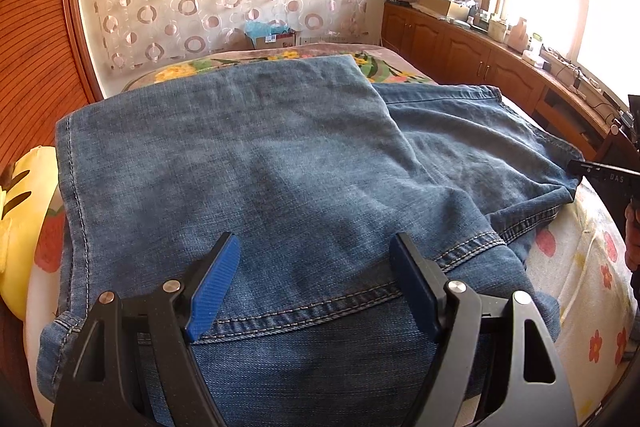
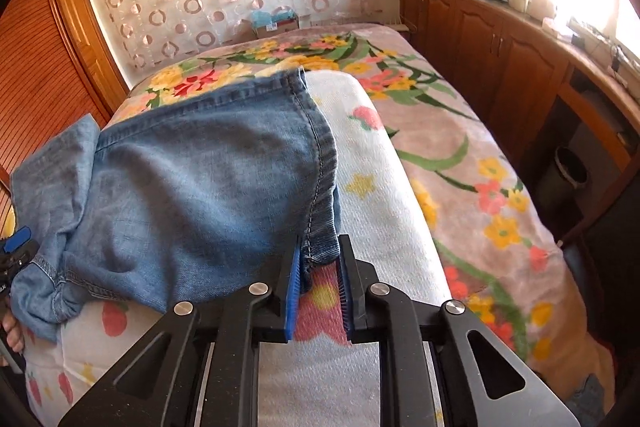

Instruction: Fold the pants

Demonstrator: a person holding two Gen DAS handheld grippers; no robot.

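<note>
From the left wrist view, the blue denim pants (image 1: pixel 256 155) lie partly folded across the flower-patterned bed (image 1: pixel 576 259), and the left gripper (image 1: pixel 316 287) hovers over the seat seam with its fingers (image 1: pixel 214 291) spread wide, holding nothing. From the right wrist view, the right gripper (image 2: pixel 318 291) has its fingers (image 2: pixel 291 301) drawn narrow around the pants' (image 2: pixel 192 187) hem corner, the left pad touching the denim while a gap shows at the right pad.

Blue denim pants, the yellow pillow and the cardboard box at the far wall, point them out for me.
Blue denim pants (image 1: pixel 280 163), left wrist view, middle of the folded leg.
Yellow pillow (image 1: pixel 20 227), left wrist view, its visible side at the left edge.
Cardboard box (image 1: pixel 276 37), left wrist view, its front face.
</note>
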